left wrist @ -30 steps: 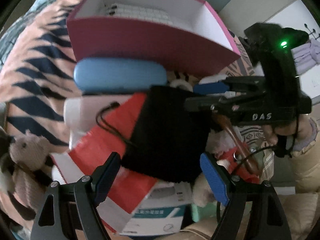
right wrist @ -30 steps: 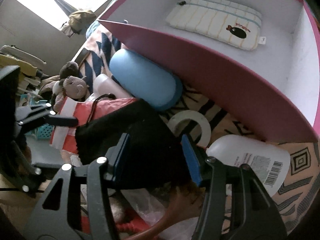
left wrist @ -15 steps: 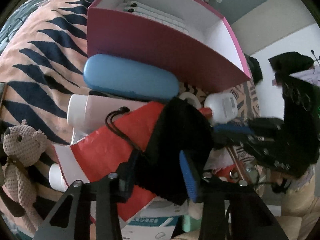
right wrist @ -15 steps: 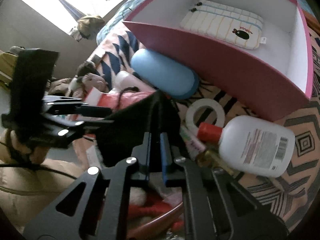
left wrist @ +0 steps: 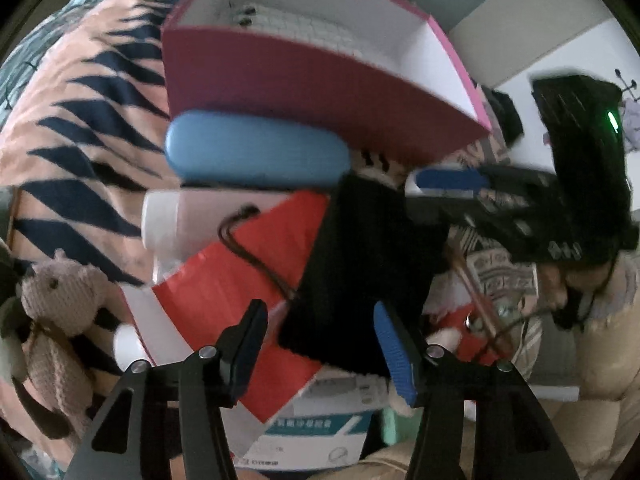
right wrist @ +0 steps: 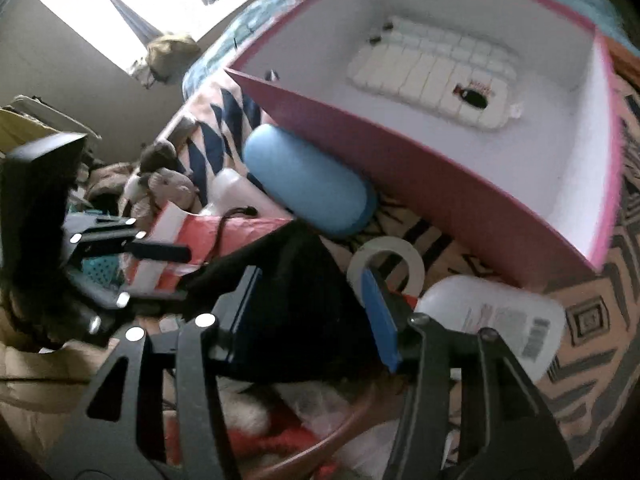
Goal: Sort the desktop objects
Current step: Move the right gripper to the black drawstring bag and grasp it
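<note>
Between both half-open grippers, left gripper [left wrist: 320, 350] and right gripper [right wrist: 310, 314], your black pouch [left wrist: 360, 272] sits unclamped; lift now and it drops.

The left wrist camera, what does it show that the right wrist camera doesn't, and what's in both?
Only the left wrist view shows the white carton with teal print under the red and white paper bag.

Only the right wrist view shows the white tape ring, the white plastic bottle with a barcode label and the bright window.

Both show the pink open box holding a striped cloth pouch, the blue oval case, the black fabric pouch and the grey knitted toy.
</note>
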A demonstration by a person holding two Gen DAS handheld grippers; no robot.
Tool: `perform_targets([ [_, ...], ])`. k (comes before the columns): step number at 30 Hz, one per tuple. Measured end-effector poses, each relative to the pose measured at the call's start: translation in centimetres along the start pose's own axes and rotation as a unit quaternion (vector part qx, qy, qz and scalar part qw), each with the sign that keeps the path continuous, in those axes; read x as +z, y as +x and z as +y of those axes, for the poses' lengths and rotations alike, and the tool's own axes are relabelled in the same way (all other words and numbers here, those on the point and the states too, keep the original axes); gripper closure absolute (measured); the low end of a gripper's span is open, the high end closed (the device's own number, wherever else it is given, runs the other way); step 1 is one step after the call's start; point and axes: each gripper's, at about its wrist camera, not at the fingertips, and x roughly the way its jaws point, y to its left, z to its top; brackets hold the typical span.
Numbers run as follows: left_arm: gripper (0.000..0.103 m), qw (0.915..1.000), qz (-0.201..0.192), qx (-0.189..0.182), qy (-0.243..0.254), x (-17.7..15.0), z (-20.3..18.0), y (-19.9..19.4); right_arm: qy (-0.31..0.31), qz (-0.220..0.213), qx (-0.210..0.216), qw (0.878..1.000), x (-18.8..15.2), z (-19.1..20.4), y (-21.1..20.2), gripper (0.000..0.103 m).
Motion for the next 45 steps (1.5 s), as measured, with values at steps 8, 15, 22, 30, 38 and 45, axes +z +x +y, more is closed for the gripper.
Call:
perform_targets([
  [8,0.046,0.9999,-0.003,-0.009,-0.012,-0.5,0.3,0.3,-0.039,0.053,0.027,0.997,0.1,0.8,2.8,0.096],
  [15,0.046,0.9991,-0.035,-0.01,-0.021,0.1,1.7,-1.8,0.023,-0.091,0.076,0.993,0.0,0.8,-5.3,0.097],
  [22,0.045,0.9975,-0.066,-0.009,-0.025,2.2,2.6,-2.4,0.122,-0.15,0.108,0.975,0.6,-1.6,-5.1,0.097],
  [30,0.045,0.9986,-0.043,-0.022,-0.023,3.7,3.7,-0.2,0.176,-0.125,0.11,0.97,-0.3,-3.4,-2.5,0.096],
  [38,0.045,0.9992,-0.015,-0.032,-0.017,4.3,3.8,2.0,0.184,-0.1,0.089,0.974,-1.4,-4.5,-1.8,0.094],
  [45,0.049,0.9989,-0.011,-0.046,0.001,4.9,3.6,2.2,0.176,-0.088,0.074,0.978,-1.7,-4.4,-1.1,0.094],
])
